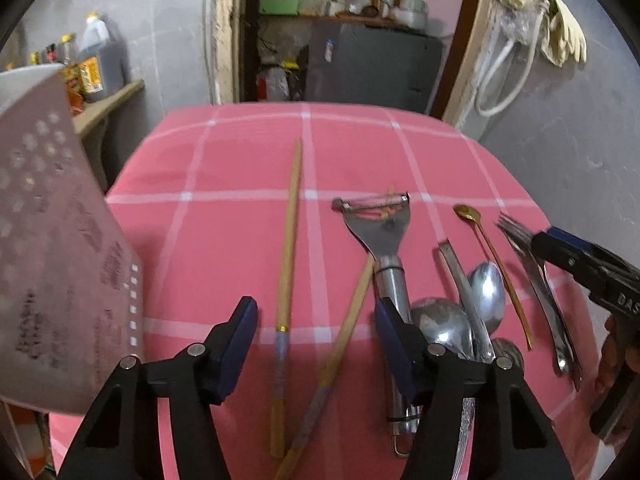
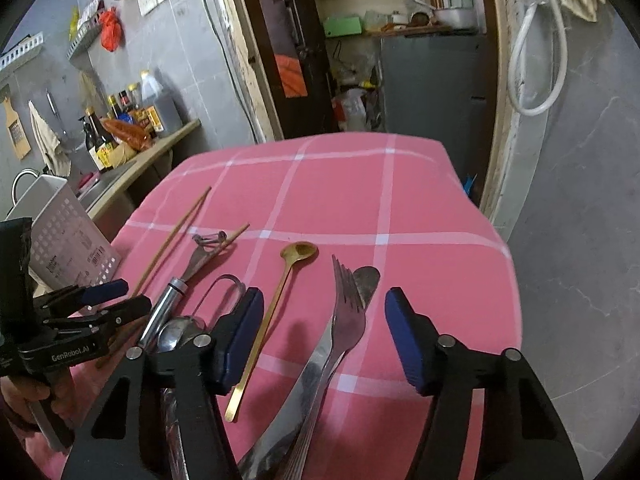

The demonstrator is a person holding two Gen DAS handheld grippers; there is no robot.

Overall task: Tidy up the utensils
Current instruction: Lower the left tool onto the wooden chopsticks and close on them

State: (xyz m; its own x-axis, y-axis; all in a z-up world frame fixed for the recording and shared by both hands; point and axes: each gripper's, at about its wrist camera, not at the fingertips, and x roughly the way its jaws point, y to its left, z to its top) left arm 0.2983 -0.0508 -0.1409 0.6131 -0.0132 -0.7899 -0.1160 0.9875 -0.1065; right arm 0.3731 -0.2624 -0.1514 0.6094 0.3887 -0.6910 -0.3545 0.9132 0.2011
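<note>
Over on the far left sits the white perforated holder (image 1: 60, 240), at the edge of the pink checked bench (image 1: 240, 168). My left gripper (image 1: 316, 344) has its jaws about half apart, hanging over the two wooden chopsticks (image 1: 286, 280), not clamping anything. Next come the peeler (image 1: 384, 236), spoons (image 1: 486, 288) and gold spoon (image 2: 260, 328). My right gripper (image 2: 324, 348) straddles the fork (image 2: 348, 312) and knife (image 2: 366, 280), jaws half apart, no grip.

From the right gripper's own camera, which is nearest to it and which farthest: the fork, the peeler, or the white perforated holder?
1. Fork: on the cloth between the open fingers of the right gripper.
2. Peeler: farther left, beyond the spoons.
3. White perforated holder: far left, at the table's edge.
</note>
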